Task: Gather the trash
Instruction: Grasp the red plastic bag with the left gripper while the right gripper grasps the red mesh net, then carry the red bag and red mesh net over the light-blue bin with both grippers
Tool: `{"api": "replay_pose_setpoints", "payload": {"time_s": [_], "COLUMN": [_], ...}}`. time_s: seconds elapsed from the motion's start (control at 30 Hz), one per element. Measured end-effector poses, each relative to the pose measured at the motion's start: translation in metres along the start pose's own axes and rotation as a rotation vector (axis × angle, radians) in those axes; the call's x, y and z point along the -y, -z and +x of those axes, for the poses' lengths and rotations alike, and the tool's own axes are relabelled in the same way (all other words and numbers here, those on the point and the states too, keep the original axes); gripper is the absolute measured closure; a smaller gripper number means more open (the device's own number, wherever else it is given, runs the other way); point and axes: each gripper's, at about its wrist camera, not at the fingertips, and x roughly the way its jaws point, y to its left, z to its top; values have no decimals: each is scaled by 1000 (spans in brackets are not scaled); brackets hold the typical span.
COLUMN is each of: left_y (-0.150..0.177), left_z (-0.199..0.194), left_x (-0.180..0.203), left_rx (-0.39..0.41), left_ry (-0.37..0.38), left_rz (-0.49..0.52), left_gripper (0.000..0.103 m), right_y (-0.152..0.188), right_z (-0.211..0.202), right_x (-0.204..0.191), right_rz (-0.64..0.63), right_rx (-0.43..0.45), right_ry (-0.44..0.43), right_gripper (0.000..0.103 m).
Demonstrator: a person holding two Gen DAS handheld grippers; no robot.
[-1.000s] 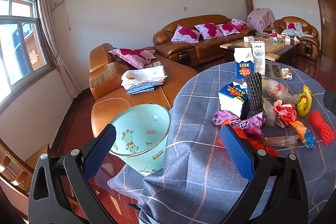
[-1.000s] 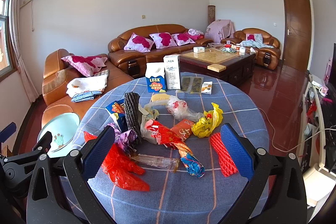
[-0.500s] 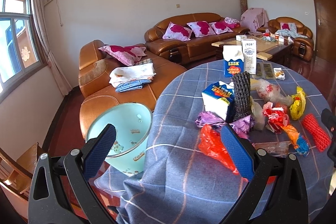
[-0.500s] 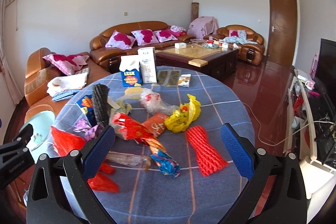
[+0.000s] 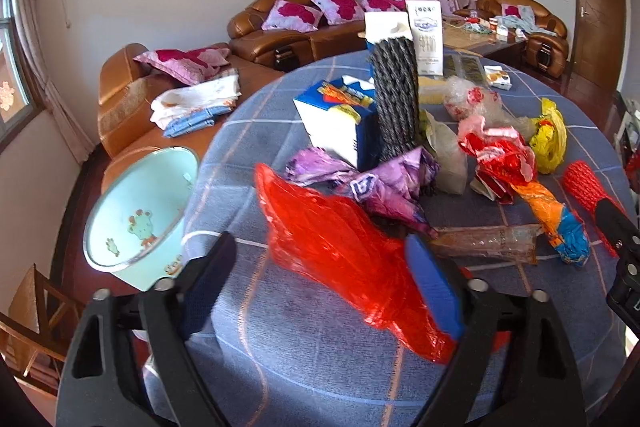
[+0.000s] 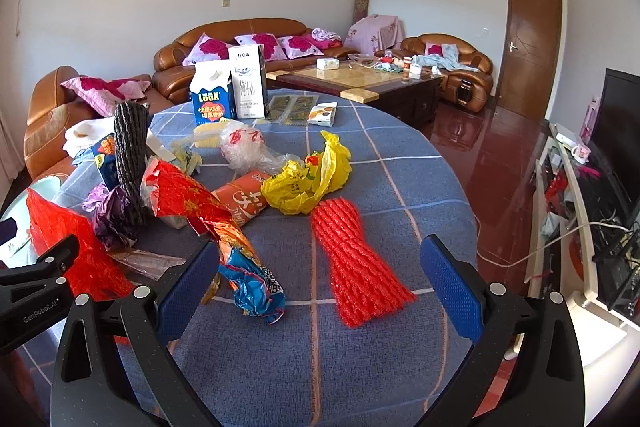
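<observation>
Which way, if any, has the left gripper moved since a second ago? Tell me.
Yes. The left gripper has dropped toward the table: the red plastic bag now lies between its closing jaws, whereas earlier it lay beyond them.

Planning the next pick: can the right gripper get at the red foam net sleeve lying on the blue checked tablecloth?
Probably yes: the red foam net sleeve lies uncovered between the right gripper's open jaws.

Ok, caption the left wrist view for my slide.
Left gripper closing around a red bag beside the bin.
</observation>
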Motion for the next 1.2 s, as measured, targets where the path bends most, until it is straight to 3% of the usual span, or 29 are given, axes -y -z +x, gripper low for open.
{"api": "replay_pose_setpoints", "payload": {"time_s": [0.07,0.1,0.13,0.23,0.4,0.53,0.6,0.63,0.7,0.8,1.2], "left_y": [3,3,3,3,-3,-12,-16,-17,-18,-19,-25], "left_z": [12,15,17,15,-1,-20,-26,-29,-31,-34,-37], "left_x": [2,1,2,1,-2,-8,-14,-16,-18,-23,-36], "left_rx": [-54,-66,-68,-59,0,86,118,132,140,155,190], "left_ry": [65,94,114,146,161,128,110,105,104,93,24], "left_rz": [-7,-12,-14,-5,9,18,14,15,15,8,-6], "left_gripper": [55,71,80,95,97,97,97,97,97,97,97], "right_y": [3,4,4,1,-7,-10,-7,-4,2,6,-17], "right_z": [7,9,11,15,24,35,41,43,48,50,25], "right_x": [4,6,9,17,37,40,36,33,28,25,30], "right_rz": [7,14,21,30,43,29,13,3,-20,-25,-6], "right_rx": [-19,-25,-30,-31,-35,-87,-122,-139,-172,-180,-71], "right_ry": [2,2,4,14,34,6,-28,-38,-57,-76,-106], "right_gripper": [6,8,9,19,35,45,58,59,71,77,81]}}
